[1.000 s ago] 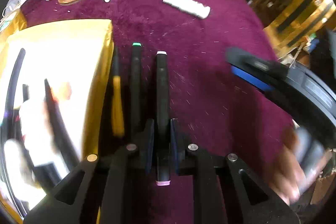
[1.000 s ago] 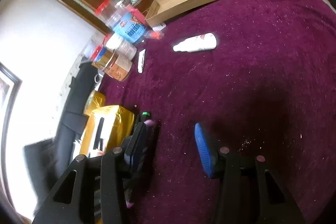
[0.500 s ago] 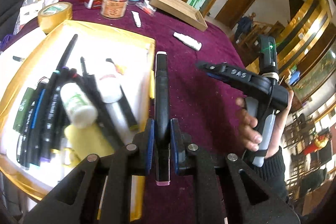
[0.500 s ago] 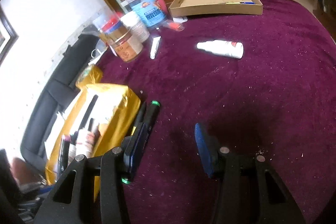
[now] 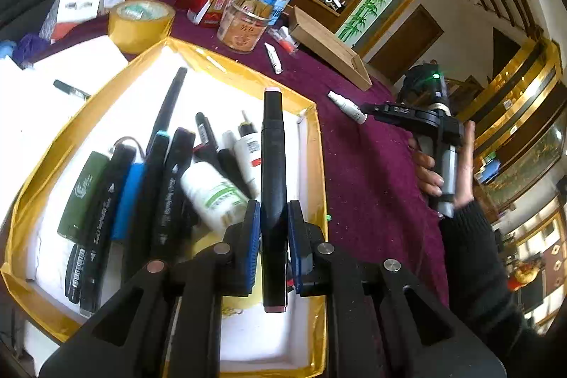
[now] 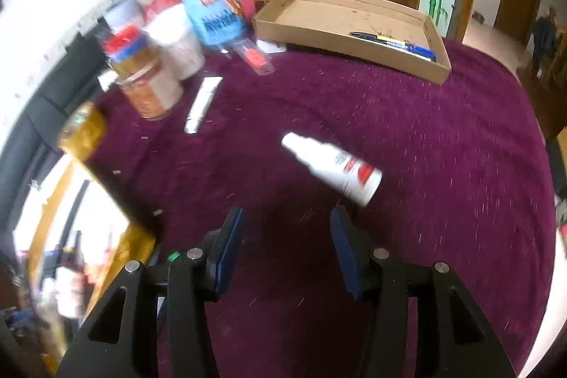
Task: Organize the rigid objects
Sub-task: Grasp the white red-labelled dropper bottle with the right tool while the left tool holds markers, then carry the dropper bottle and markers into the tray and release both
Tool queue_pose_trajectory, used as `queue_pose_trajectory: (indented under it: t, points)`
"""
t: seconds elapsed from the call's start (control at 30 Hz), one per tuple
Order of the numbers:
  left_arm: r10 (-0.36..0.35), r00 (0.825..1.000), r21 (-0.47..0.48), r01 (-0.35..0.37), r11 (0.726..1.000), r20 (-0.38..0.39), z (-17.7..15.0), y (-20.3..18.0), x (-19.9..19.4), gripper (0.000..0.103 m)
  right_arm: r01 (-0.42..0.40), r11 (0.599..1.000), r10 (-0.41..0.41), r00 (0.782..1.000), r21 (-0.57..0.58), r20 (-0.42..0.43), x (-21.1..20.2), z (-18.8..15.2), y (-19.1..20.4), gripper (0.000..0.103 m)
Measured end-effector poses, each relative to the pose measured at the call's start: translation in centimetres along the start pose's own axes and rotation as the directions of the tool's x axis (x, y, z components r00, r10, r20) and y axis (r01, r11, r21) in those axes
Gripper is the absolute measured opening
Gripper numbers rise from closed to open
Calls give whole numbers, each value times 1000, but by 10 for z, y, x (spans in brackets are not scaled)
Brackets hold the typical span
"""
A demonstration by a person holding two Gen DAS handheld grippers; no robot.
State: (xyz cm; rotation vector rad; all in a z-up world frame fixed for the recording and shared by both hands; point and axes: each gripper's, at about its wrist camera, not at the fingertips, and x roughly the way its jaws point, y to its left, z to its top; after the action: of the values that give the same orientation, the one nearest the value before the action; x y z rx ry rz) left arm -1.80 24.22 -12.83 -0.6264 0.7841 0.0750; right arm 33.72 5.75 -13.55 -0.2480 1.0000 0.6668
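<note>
My left gripper point(image 5: 273, 218) is shut on a black marker point(image 5: 272, 144) with pink ends. It holds the marker above the right side of the gold-rimmed box point(image 5: 320, 162). Inside the box lie several markers and a white bottle with a green label point(image 5: 212, 193). A hand holds my right gripper point(image 6: 287, 236), which is open with nothing between its fingers and hangs over the purple cloth. It also shows side-on in the left wrist view point(image 5: 368, 110). A white spray bottle point(image 6: 333, 169) point(image 5: 349, 105) lies on its side just ahead and to the right of the right gripper.
A cardboard tray point(image 6: 354, 34) with pens stands at the back. Jars point(image 6: 149, 84) and a white tube point(image 6: 202, 103) crowd the back left. A yellow tape roll point(image 5: 140, 23) sits beyond the box. A green-capped marker point(image 6: 173, 257) lies beside the box.
My left gripper lifted the marker from the cloth and carried it left over the box. The right gripper swung round, and the spray bottle now lies close in front of it.
</note>
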Motion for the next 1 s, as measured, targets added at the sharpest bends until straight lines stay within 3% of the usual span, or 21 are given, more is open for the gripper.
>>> queue_pose_trajectory:
  t: [0.2, 0.3, 0.33, 0.4, 0.53, 0.6, 0.63, 0.7, 0.9, 1.0]
  points:
    - [-34, 999, -33, 33, 999, -11, 3, 15, 1, 12, 95, 994, -93, 995, -56, 37, 23, 30, 1, 45]
    - [-20, 1000, -16, 20, 1000, -3, 3, 14, -4, 12, 96, 992, -98, 995, -79, -29, 51, 36, -3, 47]
    - [-13, 1000, -8, 13, 1000, 3, 3, 13, -6, 12, 135, 986, -137, 991, -92, -11, 55, 35, -3, 47]
    - [-12, 1000, -10, 12, 1000, 11, 3, 14, -10, 12, 110, 991, -113, 993, -82, -33, 62, 32, -6, 48]
    - [-13, 1000, -11, 14, 1000, 13, 3, 13, -11, 12, 117, 990, -119, 993, -82, -13, 56, 12, -3, 46]
    - [-10, 1000, -9, 10, 1000, 11, 1, 10, -13, 12, 112, 992, -113, 994, -56, 0, 46, 5, -1, 30]
    - [-6, 1000, -7, 6, 1000, 12, 1, 9, -14, 12, 113, 993, -113, 994, -41, 0, 43, 2, -2, 27]
    - [6, 1000, 2, -6, 1000, 19, -1, 6, -18, 12, 119, 993, -119, 993, 3, 0, 34, -9, 0, 26]
    - [49, 999, -34, -48, 998, 23, -10, 17, -36, 12, 37, 990, -30, 998, 133, -50, 7, -60, 24, 26]
    - [70, 997, -68, -68, 995, 20, -13, 25, -43, 12, -37, 978, 55, 995, 206, -82, -12, -90, 49, 26]
